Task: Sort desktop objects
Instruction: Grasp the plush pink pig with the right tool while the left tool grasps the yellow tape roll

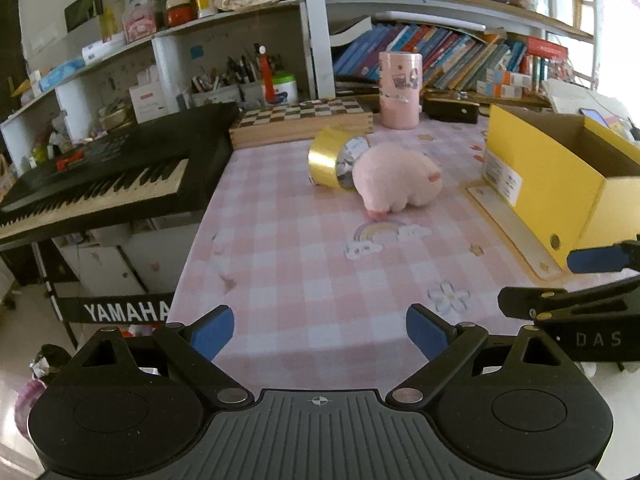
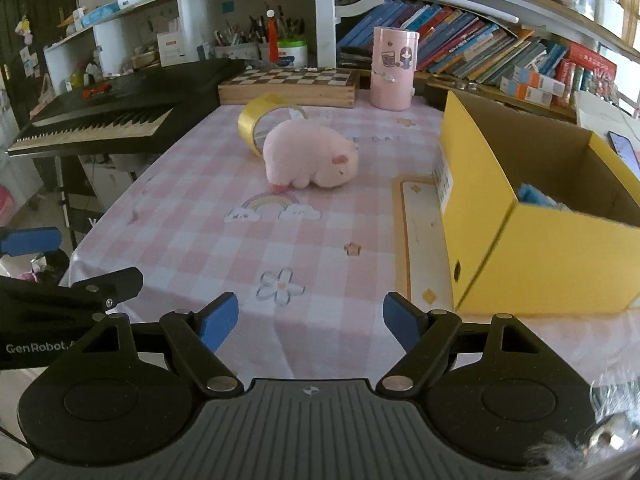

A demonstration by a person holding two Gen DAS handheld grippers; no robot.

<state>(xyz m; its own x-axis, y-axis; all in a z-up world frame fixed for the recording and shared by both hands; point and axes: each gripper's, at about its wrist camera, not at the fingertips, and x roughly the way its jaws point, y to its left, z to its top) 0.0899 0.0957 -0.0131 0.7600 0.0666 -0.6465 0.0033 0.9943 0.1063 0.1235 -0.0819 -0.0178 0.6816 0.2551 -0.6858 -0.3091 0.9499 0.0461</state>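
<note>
A pink plush pig (image 1: 396, 184) (image 2: 310, 160) lies mid-table on the pink checked cloth. A gold tape roll (image 1: 334, 156) (image 2: 264, 118) lies on its side just behind it, touching it. An open yellow cardboard box (image 1: 556, 184) (image 2: 532, 216) stands at the right; something blue (image 2: 536, 196) lies inside. My left gripper (image 1: 320, 334) is open and empty over the near table edge. My right gripper (image 2: 310, 326) is open and empty, near the box's front corner. Each gripper shows at the edge of the other's view.
A pink cylindrical container (image 1: 400, 90) (image 2: 394, 68) and a wooden chessboard box (image 1: 300, 118) (image 2: 288, 84) stand at the back. A black Yamaha keyboard (image 1: 104, 172) (image 2: 120, 108) sits left of the table. Bookshelves line the back wall. A phone (image 2: 622, 146) lies behind the box.
</note>
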